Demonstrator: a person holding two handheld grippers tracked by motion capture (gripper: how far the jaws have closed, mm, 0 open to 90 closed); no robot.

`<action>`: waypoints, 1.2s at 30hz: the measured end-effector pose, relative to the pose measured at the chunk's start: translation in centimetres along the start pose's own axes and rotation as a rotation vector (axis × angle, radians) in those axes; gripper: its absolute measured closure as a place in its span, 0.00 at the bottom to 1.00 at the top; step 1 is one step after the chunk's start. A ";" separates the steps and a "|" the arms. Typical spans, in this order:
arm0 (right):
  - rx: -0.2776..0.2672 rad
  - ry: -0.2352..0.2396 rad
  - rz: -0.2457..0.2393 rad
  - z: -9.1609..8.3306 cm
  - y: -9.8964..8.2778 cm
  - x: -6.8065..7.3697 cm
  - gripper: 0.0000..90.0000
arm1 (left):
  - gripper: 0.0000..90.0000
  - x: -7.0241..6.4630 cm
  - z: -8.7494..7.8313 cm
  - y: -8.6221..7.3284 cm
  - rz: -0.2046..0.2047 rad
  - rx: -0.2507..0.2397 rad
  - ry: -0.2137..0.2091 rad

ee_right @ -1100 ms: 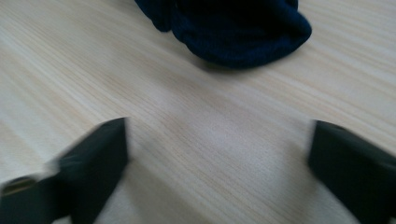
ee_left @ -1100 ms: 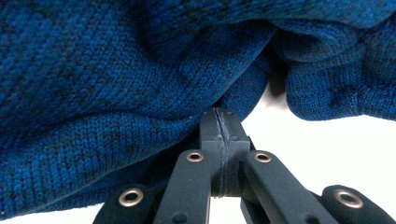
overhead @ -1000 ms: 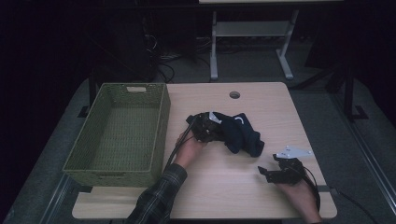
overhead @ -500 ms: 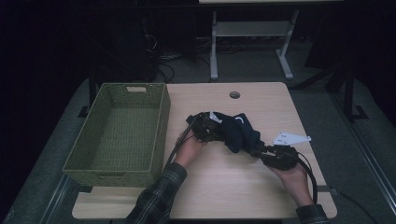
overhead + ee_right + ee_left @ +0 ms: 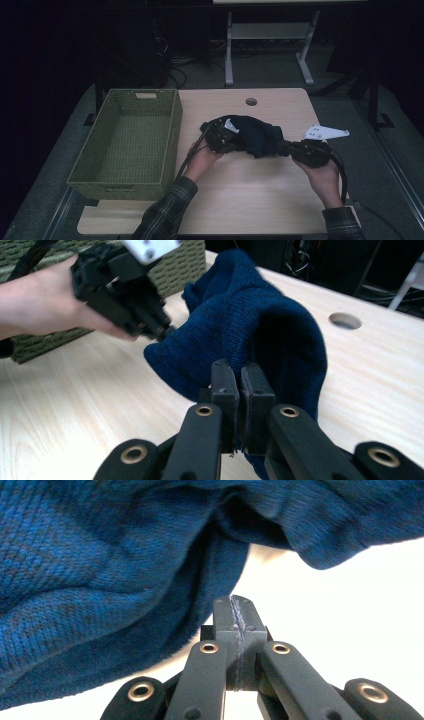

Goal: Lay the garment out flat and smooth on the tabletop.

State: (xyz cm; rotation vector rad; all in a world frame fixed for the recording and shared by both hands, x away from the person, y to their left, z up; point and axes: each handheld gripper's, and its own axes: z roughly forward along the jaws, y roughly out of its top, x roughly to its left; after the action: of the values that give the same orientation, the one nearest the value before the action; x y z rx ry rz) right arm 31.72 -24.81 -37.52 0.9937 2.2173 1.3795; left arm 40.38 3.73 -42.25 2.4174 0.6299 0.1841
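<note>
A dark blue knit cloth (image 5: pixel 256 134) hangs bunched between my two grippers over the middle of the wooden table (image 5: pixel 250 200). My left gripper (image 5: pixel 241 142) is shut on the cloth's left side; in the left gripper view a thin fold of knit (image 5: pixel 125 580) is pinched between the closed jaws (image 5: pixel 236 625). My right gripper (image 5: pixel 281 148) has just been closing and is now shut on the cloth's right edge, with the knit (image 5: pixel 250 315) bulging beyond its jaws (image 5: pixel 239 377). The other hand and left gripper (image 5: pixel 125 290) show at the upper left of the right gripper view.
An empty green woven basket (image 5: pixel 172 131) stands on the table's left side, and its wall (image 5: pixel 192 262) lies behind the left hand. A round cable hole (image 5: pixel 251 101) sits near the far edge. Cables trail from both grippers toward the near edge.
My right gripper has risen from the table's right front, moved left to the cloth and shut on its edge. The left hand has stayed in place holding the cloth.
</note>
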 end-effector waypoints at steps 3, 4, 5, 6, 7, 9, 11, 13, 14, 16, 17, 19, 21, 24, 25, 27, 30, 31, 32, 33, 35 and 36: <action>-0.005 -0.020 -0.013 -0.5 1.1 -0.3 0.97 | 1.00 -0.5 -0.9 -0.1 0.022 0.001 -0.010; -0.007 -0.024 -0.017 -0.6 1.5 -0.4 0.97 | 1.00 -0.7 -1.2 -0.2 0.022 -0.007 -0.008; -0.005 -0.029 -0.022 -0.6 1.9 -0.5 0.97 | 1.00 -0.8 -1.5 -0.2 0.027 -0.010 -0.004; -0.008 -0.033 -0.026 -0.7 2.2 -0.5 0.97 | 1.00 -0.8 -1.7 -0.3 0.029 -0.014 -0.005; -0.011 -0.038 -0.032 -0.7 2.5 -0.6 0.97 | 1.00 -0.8 -1.9 -0.3 0.031 -0.018 -0.005; -0.010 -0.048 -0.039 -0.7 3.0 -0.7 0.97 | 1.00 -0.8 -1.9 -0.3 0.041 -0.029 0.008; -0.016 -0.057 -0.042 -0.8 3.5 -0.9 0.97 | 1.00 -0.7 -1.6 -0.2 0.048 -0.031 0.008; -0.017 -0.062 -0.043 -0.8 3.9 -1.1 0.97 | 1.00 -0.4 -1.1 0.0 0.055 -0.039 0.017; -0.019 -0.065 -0.046 -0.8 4.0 -1.2 0.97 | 1.00 -0.3 -0.8 0.1 0.058 -0.040 0.015; -0.015 -0.065 -0.046 -0.8 4.3 -1.4 0.97 | 0.91 -0.1 -0.1 0.2 0.057 -0.040 0.010; -0.018 -0.067 -0.044 -0.7 4.4 -1.5 0.97 | 0.88 0.0 0.2 0.2 0.069 -0.031 0.012; -0.013 -0.062 -0.042 -0.6 4.4 -1.6 0.97 | 0.83 0.2 0.8 0.3 0.077 -0.019 0.009; -0.010 -0.055 -0.036 -0.5 4.3 -1.6 0.97 | 0.79 0.4 1.4 0.3 0.079 -0.017 0.021; -0.010 -0.049 -0.033 -0.3 4.2 -1.7 0.97 | 0.73 0.8 2.3 0.3 0.067 -0.010 0.027; -0.011 -0.047 -0.030 -0.3 4.2 -1.6 0.97 | 0.73 1.0 2.6 0.2 0.068 -0.006 0.026; -0.013 -0.047 -0.028 -0.2 4.3 -1.6 0.97 | 0.76 1.3 3.2 0.1 0.060 0.015 0.014; -0.013 -0.047 -0.029 -0.2 4.3 -1.6 0.97 | 0.95 1.4 3.3 0.0 0.048 0.027 -0.012; -0.014 -0.048 -0.030 -0.2 4.3 -1.7 0.97 | 0.96 1.4 3.2 0.1 0.039 0.024 -0.020; -0.012 -0.050 -0.031 -0.1 4.3 -1.7 0.97 | 0.96 1.4 3.1 0.1 0.037 0.024 -0.025; -0.012 -0.052 -0.028 -0.1 4.3 -1.7 0.97 | 0.97 1.3 2.9 0.1 0.035 0.024 -0.027; -0.013 -0.055 -0.027 -0.1 4.4 -1.9 0.97 | 0.97 0.8 2.4 0.1 0.023 0.000 -0.037; -0.010 -0.058 -0.027 -0.2 4.5 -1.9 0.97 | 0.97 0.7 1.9 0.0 0.032 -0.001 -0.039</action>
State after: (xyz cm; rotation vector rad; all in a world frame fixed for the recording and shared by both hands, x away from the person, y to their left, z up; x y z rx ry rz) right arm 34.66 -25.00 -33.58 0.9834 2.1719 1.3323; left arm 41.53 2.98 -43.79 2.4246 0.5739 0.1496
